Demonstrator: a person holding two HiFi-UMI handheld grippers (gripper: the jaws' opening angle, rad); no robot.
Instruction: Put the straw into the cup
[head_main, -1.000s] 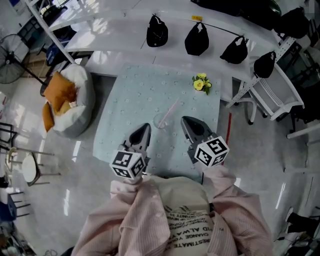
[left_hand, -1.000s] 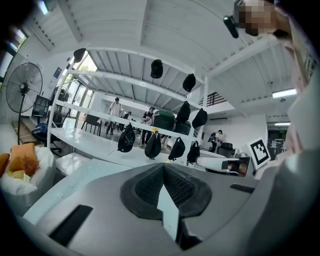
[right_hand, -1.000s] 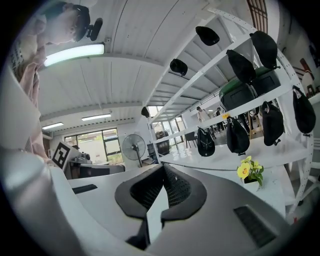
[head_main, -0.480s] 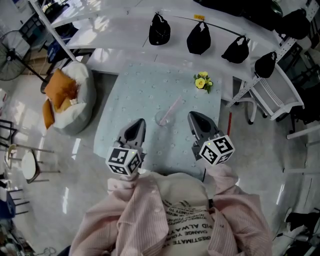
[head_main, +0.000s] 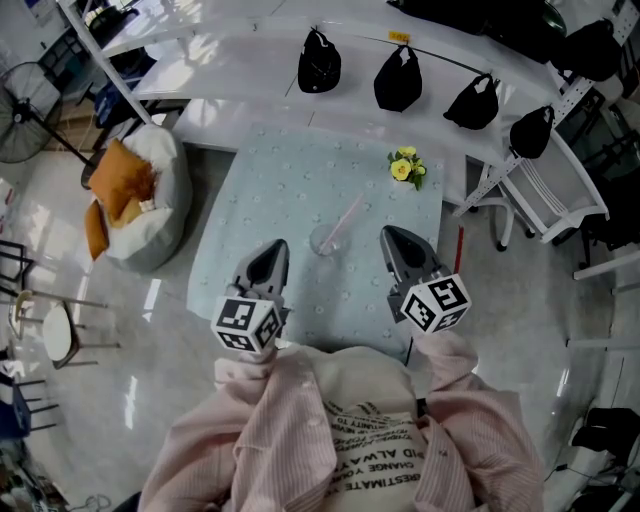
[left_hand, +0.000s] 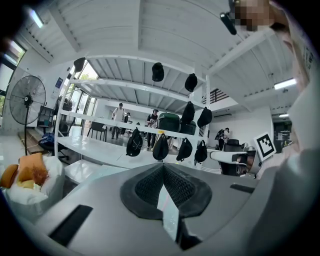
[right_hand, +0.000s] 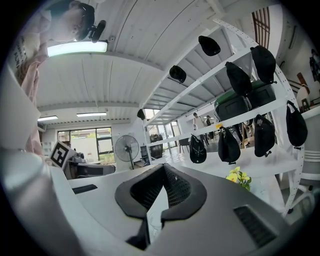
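A clear cup (head_main: 323, 241) stands near the middle of the pale blue-green table (head_main: 270, 190). A pink straw (head_main: 346, 216) leans out of it toward the far right. My left gripper (head_main: 270, 249) hovers to the left of the cup, apart from it, shut with nothing in it. My right gripper (head_main: 394, 236) hovers to the right of the cup, also shut and empty. In the left gripper view the left gripper's (left_hand: 163, 166) pads meet at the tips. The right gripper view shows the right gripper (right_hand: 164, 166) closed the same way. Neither gripper view shows the cup clearly.
A small bunch of yellow flowers (head_main: 403, 167) sits at the table's far right corner. Black bags (head_main: 397, 78) hang along a white shelf behind the table. A white beanbag with orange cushions (head_main: 135, 195) lies left of the table, and a white rack (head_main: 540, 195) stands to the right.
Both grippers have drawn slightly outward from the cup, the left one leftward and the right one rightward. The cup and straw have not moved.
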